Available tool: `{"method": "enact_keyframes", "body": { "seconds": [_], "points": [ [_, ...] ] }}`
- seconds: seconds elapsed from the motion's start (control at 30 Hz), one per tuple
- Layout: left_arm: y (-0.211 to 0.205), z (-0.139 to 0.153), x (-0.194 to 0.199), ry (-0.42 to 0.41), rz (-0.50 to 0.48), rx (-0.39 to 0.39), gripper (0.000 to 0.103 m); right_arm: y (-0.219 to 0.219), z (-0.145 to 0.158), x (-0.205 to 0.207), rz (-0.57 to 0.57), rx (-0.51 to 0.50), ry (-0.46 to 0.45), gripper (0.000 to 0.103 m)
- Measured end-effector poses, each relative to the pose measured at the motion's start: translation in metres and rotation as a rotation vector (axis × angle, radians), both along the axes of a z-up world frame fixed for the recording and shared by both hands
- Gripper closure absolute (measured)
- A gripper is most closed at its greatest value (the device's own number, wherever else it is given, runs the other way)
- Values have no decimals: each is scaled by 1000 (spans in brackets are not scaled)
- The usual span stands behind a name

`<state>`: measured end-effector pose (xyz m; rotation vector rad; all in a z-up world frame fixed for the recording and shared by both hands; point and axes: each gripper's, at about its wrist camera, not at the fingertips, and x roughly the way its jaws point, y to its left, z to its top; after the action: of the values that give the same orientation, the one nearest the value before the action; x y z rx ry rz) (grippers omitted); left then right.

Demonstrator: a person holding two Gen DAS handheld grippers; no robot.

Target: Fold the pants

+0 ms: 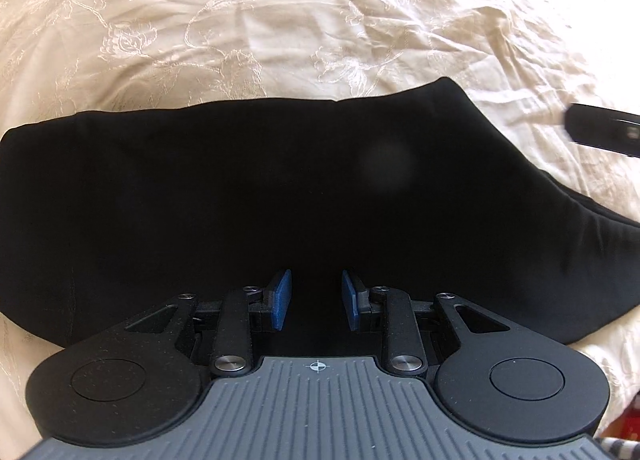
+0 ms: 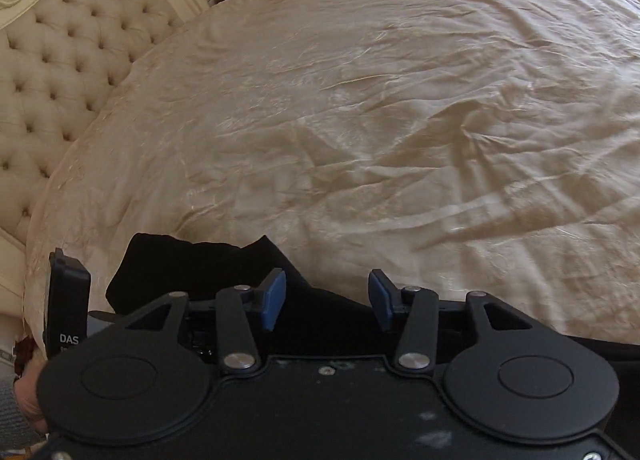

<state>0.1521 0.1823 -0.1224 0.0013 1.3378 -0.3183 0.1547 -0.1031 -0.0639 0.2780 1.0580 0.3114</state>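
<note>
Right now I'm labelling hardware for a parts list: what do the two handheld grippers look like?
The left gripper has a grey ribbed body with a small crosshair mark, black round-ended side plates, black linkage arms with silver screws, and blue pads on its fingers. The right gripper has the same black linkage and blue pads but a smooth, scuffed black body.

Black jaws — blue pads (image 1: pixel 282 299).

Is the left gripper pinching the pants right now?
No, the left gripper is open, its blue pads spread apart with nothing between them, poised over the black pants.
</note>
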Motion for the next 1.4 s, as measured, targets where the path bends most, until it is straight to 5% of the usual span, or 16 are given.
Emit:
{"method": "enact_keyframes", "body": {
  "seconds": [0.2, 0.27, 0.43, 0.67, 0.93, 1.1, 1.23, 1.4],
  "points": [
    [16, 22, 5, -49, -33, -28, 76, 53, -32, 38, 100, -61, 63, 53],
    [22, 36, 10, -90, -31, -42, 76, 66, -30, 31, 161, -54, 64, 60],
    [21, 60, 41, -166, -16, -93, 75, 93, -18, -11, 320, -150, -20, 61],
    [-21, 47, 82, -147, -82, -89, 75, 104, -18, -28, 377, -212, -62, 61],
    [-13, 28, 53, -85, -139, -29, 75, 107, -9, -51, 511, -222, -82, 61],
    [9, 34, 33, -102, -70, -20, 74, 86, 0, -47, 428, -170, -86, 61],
    [19, 22, 31, -45, -21, -21, 75, 64, -1, -24, 321, -60, -27, 49],
    [22, 17, 22, -63, -63, 35, 75, 54, -14, 5, 276, -73, 6, 49]
  ]
}}
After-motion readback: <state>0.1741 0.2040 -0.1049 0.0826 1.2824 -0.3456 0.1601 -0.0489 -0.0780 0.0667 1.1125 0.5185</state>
